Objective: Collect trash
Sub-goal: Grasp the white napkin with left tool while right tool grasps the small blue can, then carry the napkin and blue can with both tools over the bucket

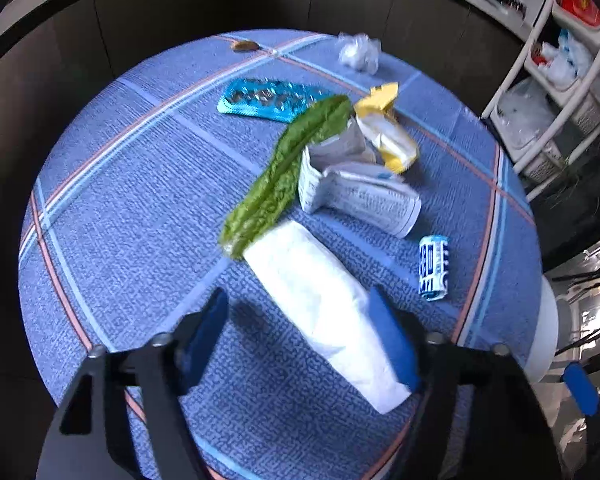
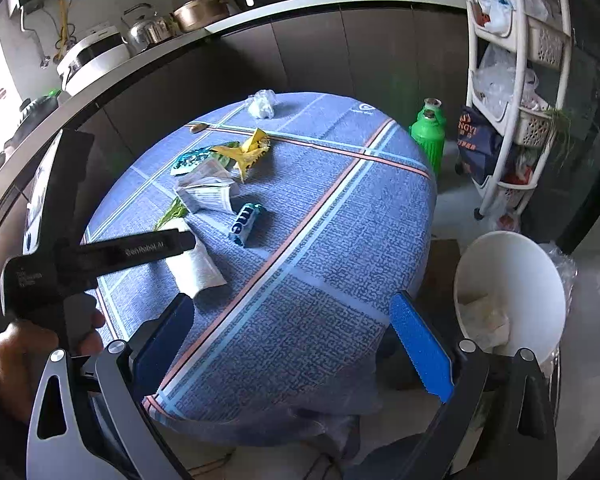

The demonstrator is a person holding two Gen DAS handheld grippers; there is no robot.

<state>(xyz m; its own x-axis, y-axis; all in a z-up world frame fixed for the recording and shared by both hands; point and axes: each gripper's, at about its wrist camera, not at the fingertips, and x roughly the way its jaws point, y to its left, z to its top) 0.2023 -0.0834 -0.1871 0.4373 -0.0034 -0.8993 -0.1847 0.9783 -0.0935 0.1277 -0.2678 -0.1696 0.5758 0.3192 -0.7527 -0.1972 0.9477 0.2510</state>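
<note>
Both claws apart: left claw (image 1: pixel 300 336) straddles white napkin (image 1: pixel 324 308), lettuce leaf (image 1: pixel 288 168) partly hidden.

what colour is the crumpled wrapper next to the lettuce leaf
Yellow with white patches. The crumpled wrapper shows best in the left wrist view, just right of the lettuce leaf.
</note>
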